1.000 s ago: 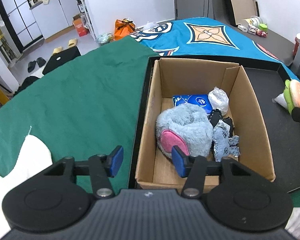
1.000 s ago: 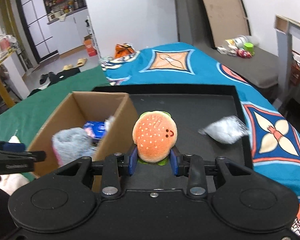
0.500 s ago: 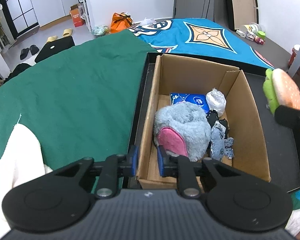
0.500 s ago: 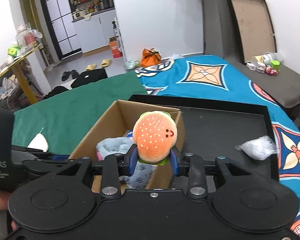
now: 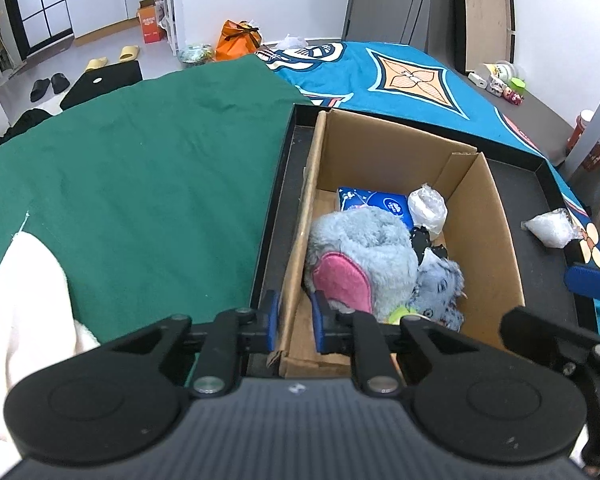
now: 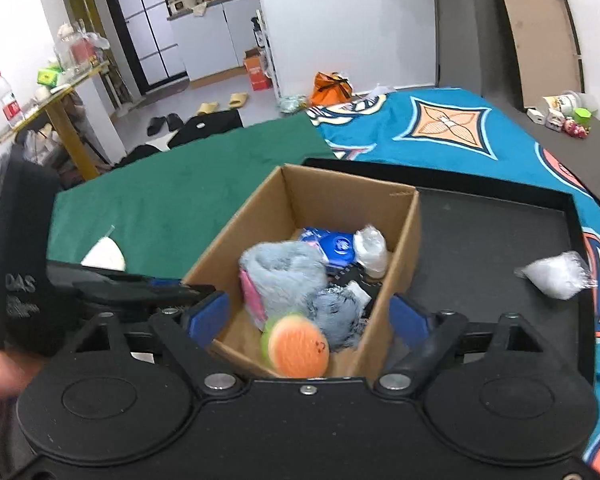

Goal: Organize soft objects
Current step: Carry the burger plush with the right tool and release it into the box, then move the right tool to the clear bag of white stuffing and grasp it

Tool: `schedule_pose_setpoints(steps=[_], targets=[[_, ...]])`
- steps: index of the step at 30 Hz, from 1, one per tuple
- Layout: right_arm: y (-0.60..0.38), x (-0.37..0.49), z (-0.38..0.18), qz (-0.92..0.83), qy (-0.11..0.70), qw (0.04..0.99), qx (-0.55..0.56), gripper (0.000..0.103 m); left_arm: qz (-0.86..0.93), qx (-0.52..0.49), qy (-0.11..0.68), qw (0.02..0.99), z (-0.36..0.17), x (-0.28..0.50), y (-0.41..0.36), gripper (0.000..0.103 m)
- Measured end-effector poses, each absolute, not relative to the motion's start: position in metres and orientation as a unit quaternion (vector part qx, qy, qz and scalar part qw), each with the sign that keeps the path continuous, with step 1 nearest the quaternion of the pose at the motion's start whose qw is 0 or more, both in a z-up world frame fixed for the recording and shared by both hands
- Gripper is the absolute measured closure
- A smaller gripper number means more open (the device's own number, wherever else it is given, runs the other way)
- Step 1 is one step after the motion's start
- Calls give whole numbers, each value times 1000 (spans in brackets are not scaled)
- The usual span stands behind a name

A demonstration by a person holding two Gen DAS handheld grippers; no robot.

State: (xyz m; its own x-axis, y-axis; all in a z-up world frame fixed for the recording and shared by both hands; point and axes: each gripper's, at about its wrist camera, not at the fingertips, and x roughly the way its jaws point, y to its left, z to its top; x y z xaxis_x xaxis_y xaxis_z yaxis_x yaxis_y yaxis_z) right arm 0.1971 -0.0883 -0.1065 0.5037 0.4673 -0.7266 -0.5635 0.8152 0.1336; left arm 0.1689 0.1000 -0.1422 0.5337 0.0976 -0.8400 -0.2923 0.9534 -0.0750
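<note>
While the left tongs (image 5: 294, 322) clench the near left wall of the cardboard box (image 6: 406, 248), the right tongs (image 6: 308, 320) hang released above its near end. Contents: burger plush (image 6: 298, 346) at the near end, beside a grey fluffy toy (image 5: 364, 254), blue packet (image 5: 374, 202), crumpled plastic bag (image 5: 428, 208). Outside, on the black tray (image 6: 496, 240): one white bag (image 6: 556, 276).

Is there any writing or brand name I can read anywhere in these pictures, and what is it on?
"DAS": white letters on the black body of the left tongs, at the left edge of the right wrist view; the smaller line beneath is too blurred to read.
Blue packet in the cardboard box: white round logo, lettering too small to read.
Orange carton on the far floor: print unreadable.
</note>
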Motion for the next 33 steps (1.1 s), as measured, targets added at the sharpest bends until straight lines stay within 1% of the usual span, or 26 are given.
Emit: schedule_pose_setpoints(steps=[12,14,19,22,24,25,27,30,33], targets=[[-121,209,-111,270,405,870,-76,16,116,-96,484,862,-143,173,98,86],[-126,213,-111,269,404,871,-82,16,120,-87,489,859,-142,174,96,82],[-139,225,-112,264,402,874,-76,16,123,-67,499,855,-141,177,88,80],[-148,232,-114,260,399,876,-77,16,121,-61,499,856,-141,177,87,71],[-154,238,-115,257,396,878,-79,16,127,-61,500,854,-141,177,87,63],[-158,241,-116,255,396,879,-78,16,131,-60,500,854,-141,177,87,61],[-165,248,-118,251,396,880,-75,16,135,-59,497,855,-140,178,87,53],[-175,258,-123,243,396,882,-71,16,143,-45,500,853,-141,180,83,45],[-187,268,-128,235,397,885,-62,16,145,-33,499,854,-142,181,78,42]])
